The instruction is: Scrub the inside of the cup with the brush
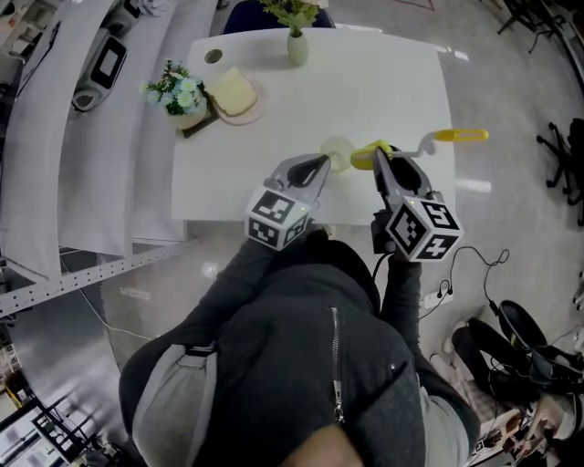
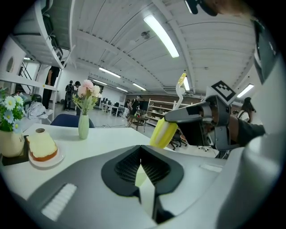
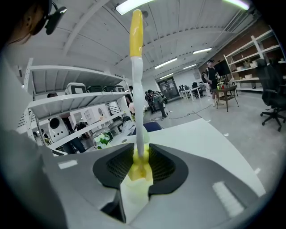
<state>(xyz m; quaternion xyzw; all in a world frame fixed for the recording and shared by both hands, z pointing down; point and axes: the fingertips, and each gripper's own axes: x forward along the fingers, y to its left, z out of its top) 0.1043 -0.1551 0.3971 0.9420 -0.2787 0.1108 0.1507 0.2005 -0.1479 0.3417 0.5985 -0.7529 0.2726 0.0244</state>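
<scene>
A pale, see-through cup sits near the white table's front edge. My left gripper is shut on its rim, and a pale green sliver of cup wall shows between the jaws. My right gripper is shut on the brush just behind its yellow sponge head. That head is at the cup's right rim; I cannot tell if it is inside. In the right gripper view the white handle rises from the jaws to a yellow tip. The left gripper view shows the sponge head under the right gripper.
A plate with cake and a pot of flowers stand at the table's left. A white vase stands at the far edge, with a chair behind it. Shelving lines the left side and cables lie on the floor at right.
</scene>
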